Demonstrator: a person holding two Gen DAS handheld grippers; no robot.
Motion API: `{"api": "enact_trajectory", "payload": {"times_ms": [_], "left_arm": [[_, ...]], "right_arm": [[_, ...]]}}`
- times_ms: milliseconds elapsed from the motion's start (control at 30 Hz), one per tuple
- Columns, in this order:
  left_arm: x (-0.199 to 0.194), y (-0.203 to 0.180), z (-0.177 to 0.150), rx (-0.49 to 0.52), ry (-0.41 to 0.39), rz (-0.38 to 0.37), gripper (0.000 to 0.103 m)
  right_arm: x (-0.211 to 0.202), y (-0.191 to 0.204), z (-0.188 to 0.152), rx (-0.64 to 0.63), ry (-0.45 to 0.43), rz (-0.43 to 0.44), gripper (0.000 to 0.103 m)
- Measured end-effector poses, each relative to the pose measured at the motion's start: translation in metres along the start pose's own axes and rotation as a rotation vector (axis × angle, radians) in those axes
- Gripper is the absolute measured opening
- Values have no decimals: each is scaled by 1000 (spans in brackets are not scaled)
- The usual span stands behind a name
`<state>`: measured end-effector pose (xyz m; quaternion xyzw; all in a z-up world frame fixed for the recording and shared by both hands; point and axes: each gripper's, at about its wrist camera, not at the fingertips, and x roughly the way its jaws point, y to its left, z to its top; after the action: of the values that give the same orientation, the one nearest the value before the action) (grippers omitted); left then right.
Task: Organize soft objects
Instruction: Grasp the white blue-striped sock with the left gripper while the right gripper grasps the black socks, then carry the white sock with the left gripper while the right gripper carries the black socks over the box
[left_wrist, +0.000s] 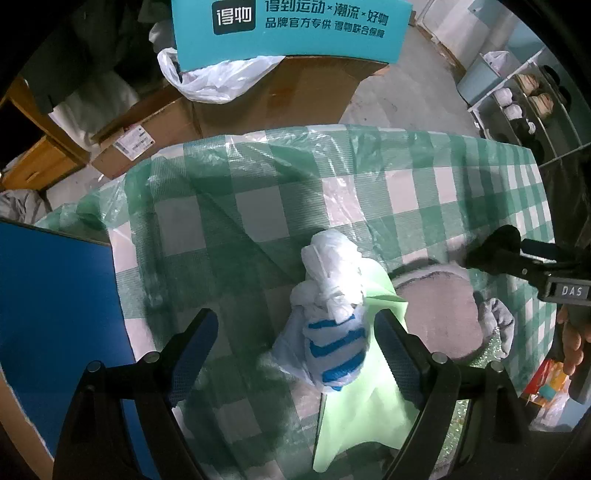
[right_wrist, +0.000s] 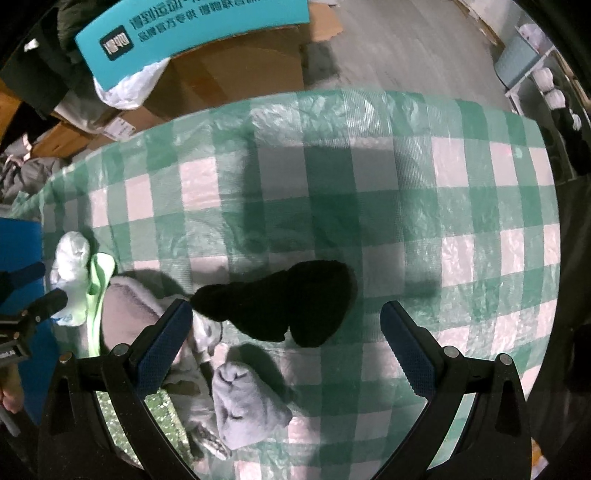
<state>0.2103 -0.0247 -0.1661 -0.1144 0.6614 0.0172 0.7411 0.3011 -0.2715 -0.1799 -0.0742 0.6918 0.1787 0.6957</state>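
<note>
both claws agape over socks

The light green cloth runs out of the left wrist picture at the bottom, and the white and blue sock bundle covers part of it. The pinkish grey round thing is partly under the green cloth; I cannot tell what it is. In the right wrist picture the grey sock hides part of it. The small things on the shelf past the bench's far right corner are too tiny to name. The bright packet by the bench's right edge is blurry.
</note>
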Motion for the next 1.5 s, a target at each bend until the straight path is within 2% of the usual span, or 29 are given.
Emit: {"api": "enact_trajectory", "payload": {"times_ms": [167, 233, 300, 433, 533, 667, 733, 1033, 1133, 1500], "left_arm": [[4, 2, 1, -12, -7, -42, 75], [4, 1, 0, -4, -8, -59, 63], [5, 0, 0, 8, -6, -70, 52], [4, -2, -2, 34, -23, -81, 48], [2, -4, -4, 54, -28, -81, 45], [-3, -7, -5, 76, -47, -69, 43], [-5, -7, -5, 84, -56, -64, 42], [-25, -3, -12, 90, -92, -56, 40], [-32, -3, -14, 84, -105, -55, 40], [-72, -2, -26, 95, -164, -42, 40]], "right_arm": [[9, 5, 2, -15, 21, -17, 101], [11, 7, 3, -25, 26, -22, 101], [13, 7, 4, -29, 33, -15, 95], [21, 5, 5, -39, 57, -11, 84], [21, 9, 5, -72, 51, -30, 78], [17, 13, 6, -94, 32, -39, 55], [16, 11, 6, -90, 38, -25, 52], [11, 22, 3, -108, 25, -60, 49], [-4, 30, 4, -150, -12, -88, 49], [-61, 36, -7, -208, -102, -57, 49]]}}
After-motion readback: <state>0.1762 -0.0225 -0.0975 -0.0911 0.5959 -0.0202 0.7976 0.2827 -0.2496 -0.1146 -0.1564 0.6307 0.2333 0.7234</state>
